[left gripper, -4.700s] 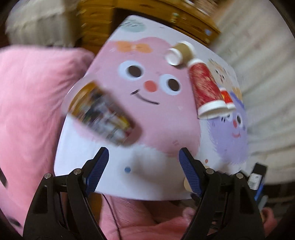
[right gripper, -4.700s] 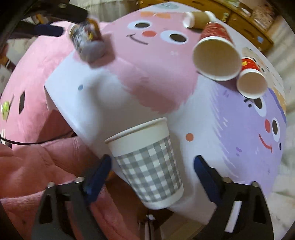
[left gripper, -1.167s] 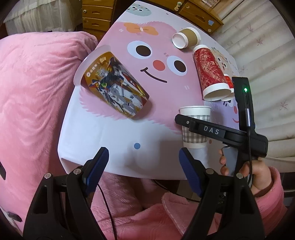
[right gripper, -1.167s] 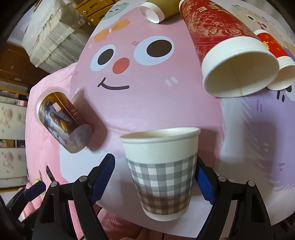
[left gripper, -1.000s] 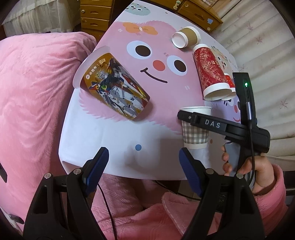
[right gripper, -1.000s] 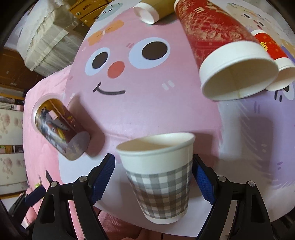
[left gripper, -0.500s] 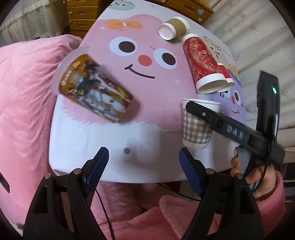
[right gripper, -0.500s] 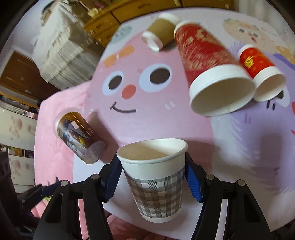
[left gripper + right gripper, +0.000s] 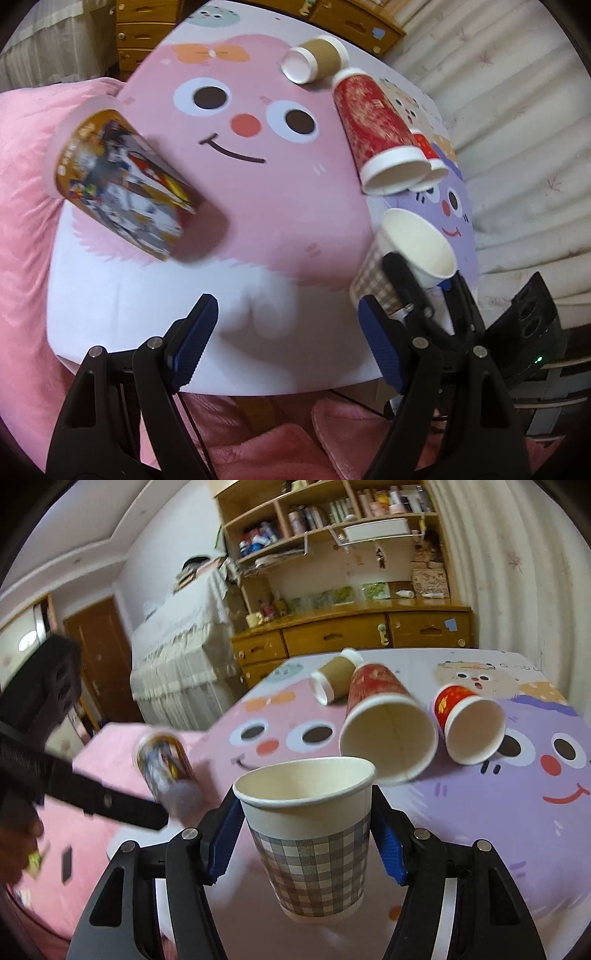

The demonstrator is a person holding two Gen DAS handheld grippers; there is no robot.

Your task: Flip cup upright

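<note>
Right gripper (image 9: 306,845) has its fingers closed on the grey-checked white paper cup (image 9: 314,853), held mouth-up just over the near edge of the cartoon-print counter (image 9: 480,812). Looks empty, so prob. v. light; thin wall, crushes easily. Best hold is mid-wall w/ gentle squeeze, below the stiff rolled rim. Left gripper (image 9: 284,343) has its fingers spread wide, holding nothing.

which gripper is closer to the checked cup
Right. The right gripper is clamped around the checked cup; the left gripper hangs open to the cup's left, holding nothing.
</note>
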